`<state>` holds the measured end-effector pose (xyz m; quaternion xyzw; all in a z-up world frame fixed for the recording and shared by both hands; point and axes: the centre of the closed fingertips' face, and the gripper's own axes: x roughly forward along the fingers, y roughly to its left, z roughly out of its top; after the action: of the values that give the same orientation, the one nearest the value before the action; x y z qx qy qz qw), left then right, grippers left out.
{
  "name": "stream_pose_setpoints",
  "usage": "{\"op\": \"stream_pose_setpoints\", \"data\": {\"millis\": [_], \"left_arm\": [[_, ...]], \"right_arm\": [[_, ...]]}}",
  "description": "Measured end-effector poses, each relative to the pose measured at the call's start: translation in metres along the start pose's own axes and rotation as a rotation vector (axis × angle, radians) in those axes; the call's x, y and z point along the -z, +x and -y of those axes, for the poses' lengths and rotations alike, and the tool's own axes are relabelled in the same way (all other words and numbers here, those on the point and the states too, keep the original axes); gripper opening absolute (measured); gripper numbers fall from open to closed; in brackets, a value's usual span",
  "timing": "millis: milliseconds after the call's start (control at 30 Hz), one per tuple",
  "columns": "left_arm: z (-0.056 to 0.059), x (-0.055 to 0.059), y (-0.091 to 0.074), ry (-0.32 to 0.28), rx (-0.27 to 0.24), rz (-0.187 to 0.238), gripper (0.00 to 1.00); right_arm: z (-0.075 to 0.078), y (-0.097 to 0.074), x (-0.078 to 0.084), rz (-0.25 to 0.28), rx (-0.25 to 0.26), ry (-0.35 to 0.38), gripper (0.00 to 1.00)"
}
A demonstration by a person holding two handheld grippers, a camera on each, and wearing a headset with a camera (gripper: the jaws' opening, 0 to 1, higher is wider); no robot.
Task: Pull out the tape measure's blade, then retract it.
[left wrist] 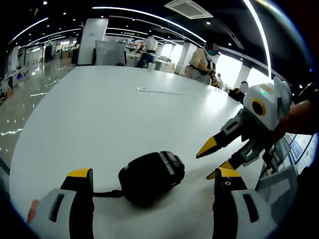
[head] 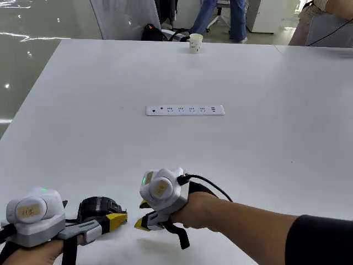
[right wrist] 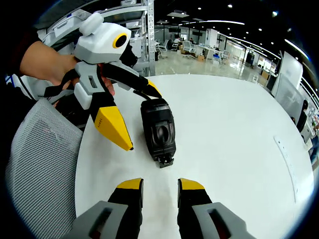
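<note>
black plastic tape measure (right wrist: 158,130) near worktop's near edge, between left gripper's (left wrist: 153,174) wide-spread jaws; right gripper (right wrist: 161,185) slightly parted, empty.

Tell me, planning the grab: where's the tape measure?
Head view, lower left: tape measure on the table, ahead of the left hand-held gripper, right hand-held gripper opposite.

Black tape measure (right wrist: 158,130) lies on its side on white table (head: 248,143), nr front edge; blade prob. fully retracted.
</note>
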<state>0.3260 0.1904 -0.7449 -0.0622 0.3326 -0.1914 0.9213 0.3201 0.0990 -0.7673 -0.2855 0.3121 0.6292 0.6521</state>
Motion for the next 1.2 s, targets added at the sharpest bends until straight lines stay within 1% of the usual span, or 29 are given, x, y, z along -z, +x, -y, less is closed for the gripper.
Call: {"op": "stream_pose_setpoints", "data": {"millis": [67,100,200,233,333,367,400,433,500,567,633,700,767,800,933,1000,1067,1100,1167,1200], "left_arm": [[0.002,0.003,-0.005,0.053,0.016,-0.008,0.99],[0.003,0.007,-0.007,0.091,0.028,-0.025,0.99],[0.008,0.015,-0.013,0.152,0.068,-0.062,0.99],[0.009,0.016,-0.014,0.167,0.072,-0.061,0.99],[0.011,0.015,-0.019,0.162,0.094,-0.061,0.99],[0.013,0.013,-0.021,0.141,0.109,-0.049,0.99],[0.015,0.013,-0.022,0.131,0.123,-0.050,0.99],[0.014,0.013,-0.023,0.134,0.128,-0.051,0.99],[0.013,0.015,-0.024,0.171,0.129,-0.059,0.99],[0.012,0.017,-0.026,0.177,0.141,-0.068,0.99],[0.010,0.019,-0.029,0.188,0.141,-0.075,0.99],[0.009,0.020,-0.031,0.184,0.155,-0.079,0.99],[0.009,0.023,-0.034,0.184,0.165,-0.095,0.99],[0.009,0.023,-0.035,0.184,0.167,-0.092,0.99],[0.009,0.023,-0.039,0.201,0.175,-0.088,0.99],[0.009,0.025,-0.041,0.208,0.180,-0.093,0.99],[0.008,0.027,-0.043,0.223,0.177,-0.098,0.99],[0.008,0.029,-0.044,0.224,0.181,-0.101,0.99],[0.008,0.028,-0.047,0.231,0.186,-0.082,0.99],[0.007,0.028,-0.047,0.233,0.184,-0.084,0.99]], "right_arm": [[-0.001,-0.008,0.002,0.016,0.010,0.023,0.26],[-0.001,-0.011,0.004,0.023,0.014,0.030,0.27],[-0.001,-0.021,0.010,0.037,0.031,0.053,0.29],[-0.001,-0.025,0.012,0.046,0.036,0.064,0.30],[-0.003,-0.036,0.017,0.073,0.053,0.107,0.32],[-0.005,-0.040,0.020,0.081,0.053,0.116,0.32],[-0.007,-0.043,0.023,0.084,0.055,0.122,0.33],[-0.008,-0.045,0.026,0.085,0.059,0.126,0.35],[-0.010,-0.050,0.034,0.083,0.072,0.131,0.38],[-0.011,-0.057,0.040,0.088,0.087,0.135,0.40],[-0.009,-0.063,0.044,0.111,0.101,0.177,0.44],[-0.008,-0.070,0.047,0.133,0.116,0.216,0.48],[-0.008,-0.077,0.050,0.146,0.126,0.238,0.52],[-0.009,-0.080,0.051,0.152,0.130,0.241,0.53],[-0.012,-0.090,0.062,0.150,0.142,0.240,0.57],[-0.013,-0.094,0.068,0.144,0.145,0.240,0.60],[-0.012,-0.099,0.075,0.140,0.150,0.261,0.63],[-0.011,-0.102,0.080,0.135,0.155,0.290,0.66],[-0.010,-0.106,0.084,0.144,0.163,0.297,0.68],[-0.009,-0.110,0.087,0.151,0.170,0.295,0.68]]}}
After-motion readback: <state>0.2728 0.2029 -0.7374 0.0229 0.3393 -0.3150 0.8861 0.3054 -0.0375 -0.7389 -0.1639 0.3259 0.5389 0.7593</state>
